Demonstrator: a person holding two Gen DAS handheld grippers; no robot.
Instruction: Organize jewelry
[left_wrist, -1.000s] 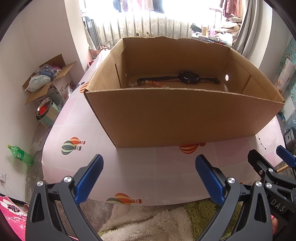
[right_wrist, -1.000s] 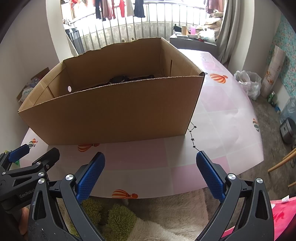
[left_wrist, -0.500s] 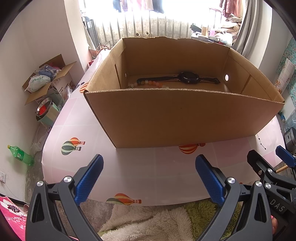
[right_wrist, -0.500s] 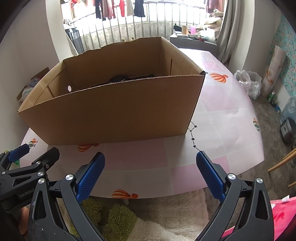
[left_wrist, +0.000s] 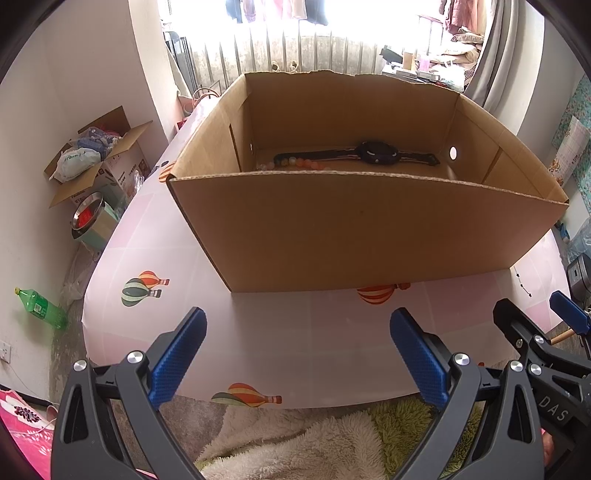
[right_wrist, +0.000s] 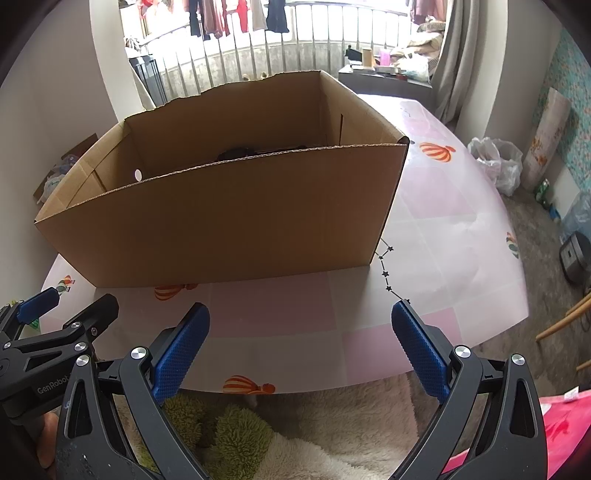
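An open cardboard box (left_wrist: 369, 232) (right_wrist: 229, 221) stands on a pink tablecloth with balloon prints. Inside it, along the far wall, lie a black wristwatch (left_wrist: 376, 153) and a string of pale orange and green beads (left_wrist: 295, 164). Only the watch's dark top (right_wrist: 236, 153) peeks over the rim in the right wrist view. A thin black chain with small stars (right_wrist: 388, 271) (left_wrist: 522, 282) lies on the cloth at the box's right corner. My left gripper (left_wrist: 297, 350) is open, empty, over the table's near edge. My right gripper (right_wrist: 299, 343) is open too, beside it, with the chain just ahead of its right finger.
Fluffy white and green fabric (left_wrist: 295, 443) lies below the table edge. On the floor at left are a cardboard box of clutter (left_wrist: 96, 155), a metal bowl (left_wrist: 86, 216) and a green bottle (left_wrist: 40, 308). A white plastic bag (right_wrist: 498, 166) sits at right.
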